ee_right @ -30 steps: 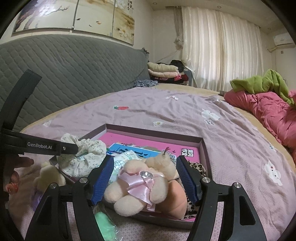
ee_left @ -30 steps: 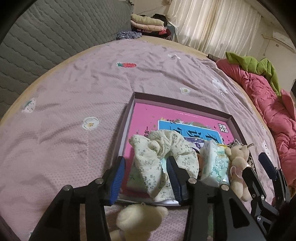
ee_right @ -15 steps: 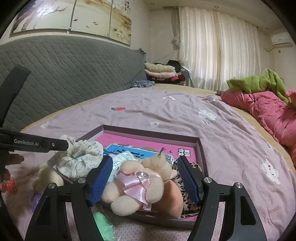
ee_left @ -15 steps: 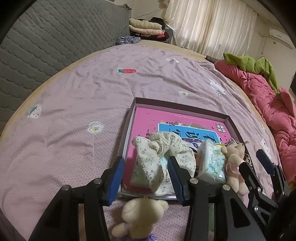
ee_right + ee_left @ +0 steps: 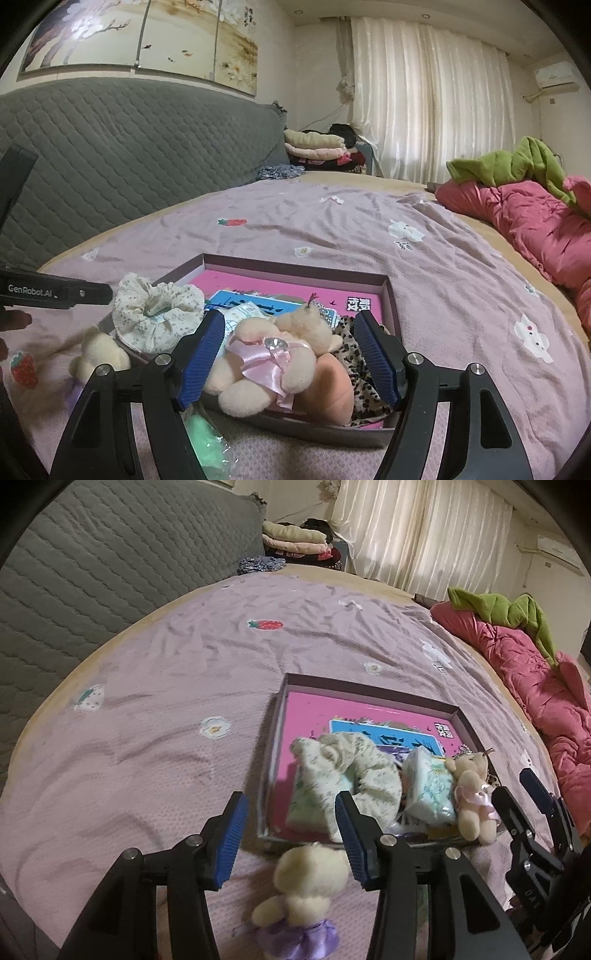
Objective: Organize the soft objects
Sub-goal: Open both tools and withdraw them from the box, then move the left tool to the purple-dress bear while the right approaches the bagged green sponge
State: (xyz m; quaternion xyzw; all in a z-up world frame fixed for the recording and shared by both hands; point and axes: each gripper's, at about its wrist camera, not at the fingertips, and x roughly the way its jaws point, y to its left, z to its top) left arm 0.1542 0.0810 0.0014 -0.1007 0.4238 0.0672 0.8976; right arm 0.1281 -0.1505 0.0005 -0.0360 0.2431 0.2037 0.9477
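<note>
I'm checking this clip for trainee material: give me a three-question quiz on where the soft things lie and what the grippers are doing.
1. True or false: the cream bear in the purple skirt lies inside the box.
2. Which item sits between the open fingers of the right gripper? A) floral scrunchie B) bear with the pink bow C) leopard-print cloth
3. Fill in: the left gripper is ____ and grips nothing.

Key: 1 false, it lies on the bedsheet just outside the near wall. 2 B. 3 open.
</note>
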